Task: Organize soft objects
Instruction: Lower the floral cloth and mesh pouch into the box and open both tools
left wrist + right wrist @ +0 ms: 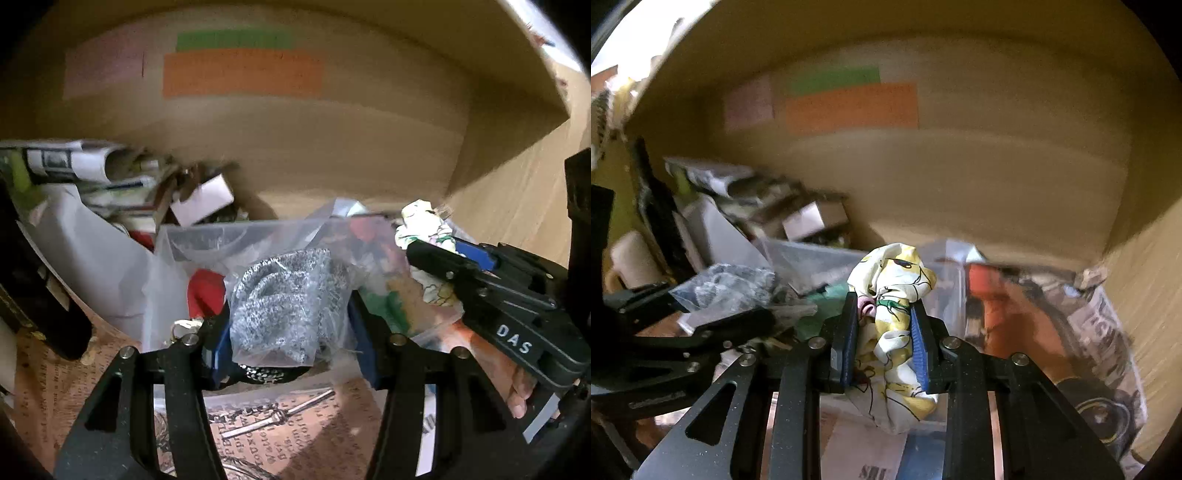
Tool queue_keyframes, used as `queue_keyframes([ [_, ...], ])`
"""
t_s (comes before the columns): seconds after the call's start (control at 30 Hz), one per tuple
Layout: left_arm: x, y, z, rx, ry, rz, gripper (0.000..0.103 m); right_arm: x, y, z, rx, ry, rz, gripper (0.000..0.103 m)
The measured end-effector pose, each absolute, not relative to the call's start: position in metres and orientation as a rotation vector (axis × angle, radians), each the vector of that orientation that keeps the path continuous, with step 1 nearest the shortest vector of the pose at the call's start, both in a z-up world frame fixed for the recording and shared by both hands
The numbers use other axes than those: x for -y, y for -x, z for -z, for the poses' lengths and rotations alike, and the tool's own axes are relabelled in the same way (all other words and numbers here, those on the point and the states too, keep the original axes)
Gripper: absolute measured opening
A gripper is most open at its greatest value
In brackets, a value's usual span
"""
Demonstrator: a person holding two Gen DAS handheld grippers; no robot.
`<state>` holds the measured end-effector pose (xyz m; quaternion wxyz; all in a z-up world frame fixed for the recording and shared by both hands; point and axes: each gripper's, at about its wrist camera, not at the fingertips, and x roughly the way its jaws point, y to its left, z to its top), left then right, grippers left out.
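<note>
The right gripper (884, 343) is pinched narrow on a crumpled cream-and-yellow printed cloth (892, 295), its blue pads (919, 347) squeezing the fabric at its waist so a bunched head stands above the jaws and a loose tail hangs below them. To its left, the left gripper (288, 343) stands about half open yet pressed against both sides of a clear plastic bag stuffed with grey-and-white speckled knit fabric (284, 295), which fills the gap between the fingers; a black-and-white braided cord (264, 374) shows just beneath it. Ahead of both claws lies a clear plastic bin (207, 236) crowded with red and green soft things, and beyond that the tan cardboard wall (314, 147) with orange, green and pink paper labels. To the left of the left claw sits a pile of rolled papers and small boxes (110, 173); beneath both lies a brown sheet of old-style printed paper (280, 424). The risks, as I judge them: slippery plastic could slide out of the left claw's hold, since the knit inside gives under pressure; the cloth's hanging tail could snag on the bin rim; and the two claws, close together, could collide.
</note>
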<state>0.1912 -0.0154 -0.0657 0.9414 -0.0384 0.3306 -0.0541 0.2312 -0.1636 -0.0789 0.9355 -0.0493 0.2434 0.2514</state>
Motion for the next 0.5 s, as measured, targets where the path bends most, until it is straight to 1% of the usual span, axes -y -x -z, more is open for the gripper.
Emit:
queue_keyframes([
  [0.27,0.015,-0.209,0.088,-0.728,0.077,0.136,0.055,0.154,-0.25,0.107,-0.592,0.133,-0.499,0.024],
  [0.33,0.015,-0.211,0.092,-0.737,0.075,0.14,0.06,0.152,-0.25,0.108,-0.594,0.14,-0.495,0.024],
  [0.37,0.015,-0.211,0.093,-0.741,0.077,0.142,0.061,0.152,-0.251,0.108,-0.597,0.143,-0.494,0.026],
  [0.43,0.013,-0.213,0.096,-0.748,0.084,0.143,0.068,0.152,-0.252,0.109,-0.598,0.149,-0.487,0.035],
  [0.5,0.012,-0.214,0.098,-0.748,0.094,0.143,0.07,0.153,-0.252,0.108,-0.592,0.155,-0.475,0.054],
])
